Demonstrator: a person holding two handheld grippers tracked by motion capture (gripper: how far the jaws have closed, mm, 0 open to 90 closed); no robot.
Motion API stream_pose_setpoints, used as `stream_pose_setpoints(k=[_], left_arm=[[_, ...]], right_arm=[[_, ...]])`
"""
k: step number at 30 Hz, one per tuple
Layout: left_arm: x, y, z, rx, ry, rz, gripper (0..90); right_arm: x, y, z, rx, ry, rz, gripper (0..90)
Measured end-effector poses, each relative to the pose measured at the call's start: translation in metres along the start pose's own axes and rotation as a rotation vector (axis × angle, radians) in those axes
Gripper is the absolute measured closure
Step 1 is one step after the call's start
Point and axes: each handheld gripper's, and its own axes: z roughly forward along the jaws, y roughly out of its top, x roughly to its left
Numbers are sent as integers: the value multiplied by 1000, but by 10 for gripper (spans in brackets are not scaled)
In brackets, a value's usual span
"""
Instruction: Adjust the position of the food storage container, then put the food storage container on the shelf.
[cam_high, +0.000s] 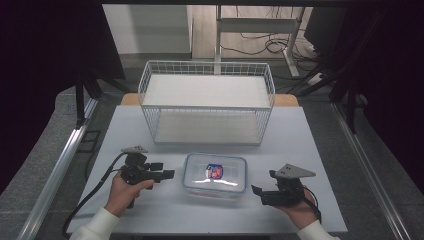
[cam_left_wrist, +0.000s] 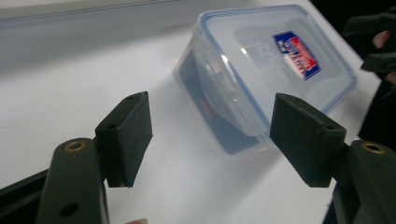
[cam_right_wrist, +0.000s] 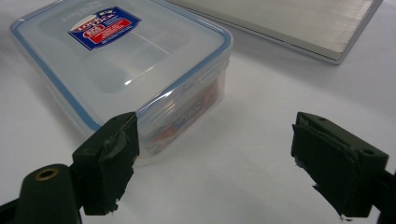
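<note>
A clear plastic box (cam_high: 215, 173) with a blue-sealed lid and a red and blue label lies flat on the white table (cam_high: 310, 145), near its front. My left gripper (cam_high: 164, 170) is just left of the box, jaws pointing at it. In the left gripper view the box (cam_left_wrist: 266, 70) lies ahead, and the left gripper (cam_left_wrist: 215, 135) stands open with nothing pressed between its pads. My right gripper (cam_high: 262, 186) rests right of the box. It (cam_right_wrist: 222, 163) is open too, with the near corner of the box (cam_right_wrist: 121, 60) by its left pad.
A white two-level wire rack (cam_high: 206, 102) stands behind the box at the table's back; its base plate (cam_right_wrist: 289, 23) shows in the right gripper view. A cable (cam_high: 92, 192) trails from the left gripper. Bare table lies on both sides of the box.
</note>
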Motion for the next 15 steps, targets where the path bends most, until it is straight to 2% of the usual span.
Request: stream_pose_setpoints(k=[9,15], left_arm=[[5,3,5,15,-13,-8,256],[2,12,14,20,-43,10,238]], right_arm=[[-3,-1,-4,-13,-1,33,159],[-4,1,-4,-28,51,106,159]])
